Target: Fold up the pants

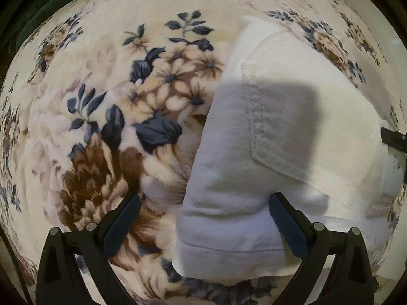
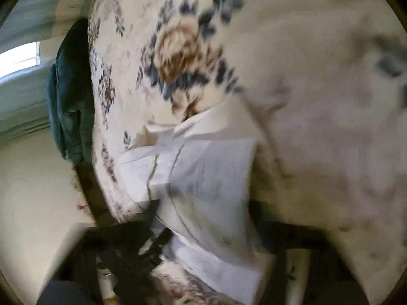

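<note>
The folded pants lie on the floral bed. The left claw hangs released, straddling their near-left edge. The right claw is too blurred to tell grasp; jaws nearly clenched.

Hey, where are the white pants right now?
The folded white pants lie on the floral blanket, right of centre in the left wrist view, with their near edge between the left gripper's open fingers.
</note>
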A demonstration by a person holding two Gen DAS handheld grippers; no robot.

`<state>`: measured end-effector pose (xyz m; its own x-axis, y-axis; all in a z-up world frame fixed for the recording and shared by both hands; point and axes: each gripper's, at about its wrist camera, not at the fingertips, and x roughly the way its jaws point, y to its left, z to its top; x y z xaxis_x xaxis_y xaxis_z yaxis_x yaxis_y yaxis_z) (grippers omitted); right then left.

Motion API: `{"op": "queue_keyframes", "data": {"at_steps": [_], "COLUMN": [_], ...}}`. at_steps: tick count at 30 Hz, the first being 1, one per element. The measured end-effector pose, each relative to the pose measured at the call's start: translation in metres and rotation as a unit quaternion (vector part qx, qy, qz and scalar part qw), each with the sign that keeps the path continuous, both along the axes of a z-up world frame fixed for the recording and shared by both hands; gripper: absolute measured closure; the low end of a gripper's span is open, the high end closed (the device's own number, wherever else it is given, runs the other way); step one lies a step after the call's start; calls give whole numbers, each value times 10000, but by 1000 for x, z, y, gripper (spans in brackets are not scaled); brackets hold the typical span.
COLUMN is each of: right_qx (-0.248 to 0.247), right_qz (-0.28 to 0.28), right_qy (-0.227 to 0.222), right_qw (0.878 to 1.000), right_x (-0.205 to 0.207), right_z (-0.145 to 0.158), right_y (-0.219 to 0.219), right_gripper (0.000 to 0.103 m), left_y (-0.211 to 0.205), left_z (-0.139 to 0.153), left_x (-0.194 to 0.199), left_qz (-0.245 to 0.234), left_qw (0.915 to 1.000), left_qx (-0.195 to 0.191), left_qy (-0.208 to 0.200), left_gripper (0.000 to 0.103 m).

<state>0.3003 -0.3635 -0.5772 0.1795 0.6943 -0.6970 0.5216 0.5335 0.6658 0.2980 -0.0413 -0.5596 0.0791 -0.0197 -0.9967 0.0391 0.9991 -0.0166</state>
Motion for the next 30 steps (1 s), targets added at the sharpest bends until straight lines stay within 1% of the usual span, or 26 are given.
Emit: {"op": "queue_keyframes", "data": {"at_steps": [1,2,3,4,5,6,7,8,9,10,11,13,14,16,17,19,21,22,23,24,25,26,27,28,29,30], "right_qx": [-312,-958,-1415,-1395,-1101,-986,-1156,-1430,-1698,-2037,-2293,-2288,-2100,-1833,-1776,-1733,-1457,-1480,-1699,-2072,-2584,-2575,-2384,-2220,-1898,-1394], "right_qz": [146,327,373,355,311,463,752,1039,1238,1405,1519,1846,2135,2518,2756,3147,3528,3783,4020,4289,4627,4703,4666,4517,4249,4003], "right_qy": [-87,-362,-431,-228,176,353,336,257,202,47,-314,-766,-847,-912,-901,-885,-710,-581,-555,-563,-665,-804,-820,-683,-468,-243], "right_qw": [9994,9942,9883,9893,9933,9934,9899,9839,9775,9689,9609,9527,9503,9459,9404,9291,9216,9119,8980,8775,8454,8403,8478,8614,8839,9054], "right_x": [5,10,12,16,17,20,27,32,35,40,45,62,78,105,124,147,167,176,179,182,181,181,182,184,187,189], "right_z": [6,20,25,14,-4,-9,0,16,30,51,77,106,110,105,94,77,50,36,25,17,10,9,6,3,0,-5], "right_y": [5,5,0,-5,-11,-10,-6,-2,2,7,15,39,61,98,126,165,203,223,237,250,263,267,269,267,263,259], "right_gripper": [90,95,94,94,93,91,86,69,58,39,28,24,24,24,24,24,24,24,24,24,29,50,64,73,76,77], "left_y": [1,6,11,11,10,12,12,14,16,17,18,17,16,27,36,55,72,80,84,88,93,97,99,103,107,109], "left_z": [-1,-3,-2,-1,2,5,15,26,38,51,60,70,68,59,55,43,34,29,23,18,11,4,0,-7,-13,-17], "left_x": [-1,-3,-3,-4,-5,-5,-6,-1,2,8,17,50,71,107,121,146,154,156,156,154,151,146,143,141,138,136], "left_qz": [36,80,125,150,156,164,190,208,224,227,197,-33,-218,-414,-408,-250,-60,27,96,168,250,324,371,440,512,564], "left_qw": [10000,9998,9994,9994,9996,9996,9995,9994,9989,9981,9966,9908,9845,9742,9709,9736,9767,9783,9803,9819,9830,9848,9865,9877,9886,9896], "left_qx": [-70,-208,-322,-298,-240,-240,-181,-92,25,192,385,870,1310,1879,2053,2065,1998,1952,1872,1801,1747,1651,1556,1473,1403,1314], "left_qy": [-8,-9,-8,10,-2,-50,-170,-266,-399,-546,-706,-1033,-1143,-1178,-1164,-945,-782,-692,-618,-556,-500,-430,-360,-275,-204,-157], "left_gripper": [0,0,0,0,0,0,0,0,0,0,0,0,0,0,0,0,0,0,0,0,0,0,0,0,0,0]}}
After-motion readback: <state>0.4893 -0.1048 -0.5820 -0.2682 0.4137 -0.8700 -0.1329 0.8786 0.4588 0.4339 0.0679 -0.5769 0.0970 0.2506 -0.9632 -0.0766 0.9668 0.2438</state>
